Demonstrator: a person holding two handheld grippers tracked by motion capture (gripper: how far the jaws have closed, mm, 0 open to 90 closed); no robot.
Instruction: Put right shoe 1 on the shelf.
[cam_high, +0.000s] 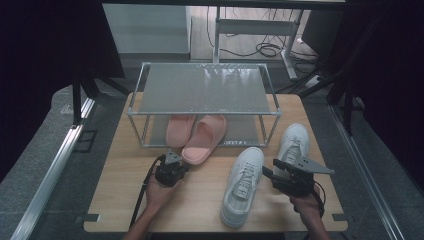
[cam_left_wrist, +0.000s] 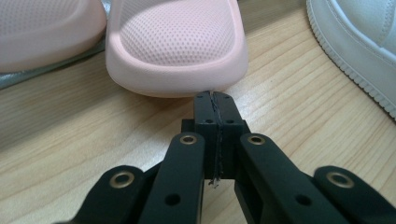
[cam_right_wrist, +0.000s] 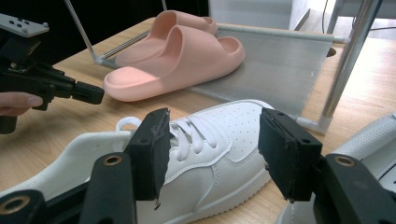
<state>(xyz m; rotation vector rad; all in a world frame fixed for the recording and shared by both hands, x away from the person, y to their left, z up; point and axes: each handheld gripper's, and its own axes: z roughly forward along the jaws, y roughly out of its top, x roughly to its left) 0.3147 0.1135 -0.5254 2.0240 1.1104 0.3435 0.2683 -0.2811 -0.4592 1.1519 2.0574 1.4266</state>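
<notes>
No readable brand anywhere; there's a dark patch on the tongue of the near sneaker (cam_high: 243, 186) in the high view, but it's too blurry to make out.

Layout: a wooden tabletop (cam_high: 120, 200) with a metal-framed shoe rack (cam_high: 202, 89) at the far side. Two pink slippers sit at the rack's bottom shelf. One slipper (cam_high: 178, 129) is tucked well under; the other slipper (cam_high: 204, 139) pokes its heel end out over the shelf's front edge onto the wood. A second sneaker (cam_high: 294, 142) lies just to the right of the first, next to the rack's right front leg. There's open wood on the left half and along the near edge, while the right side is pretty crowded with shoes.

The left gripper (cam_left_wrist: 215, 100) is fully closed with nothing in it, its tip right up against the rounded edge of the sticking-out slipper, low over the wood. Can't say for sure whether it actually touches.

The right gripper (cam_right_wrist: 212, 149) is wide open and holds nothing, hanging over the near sneaker, which sits between and below the pads.
</notes>
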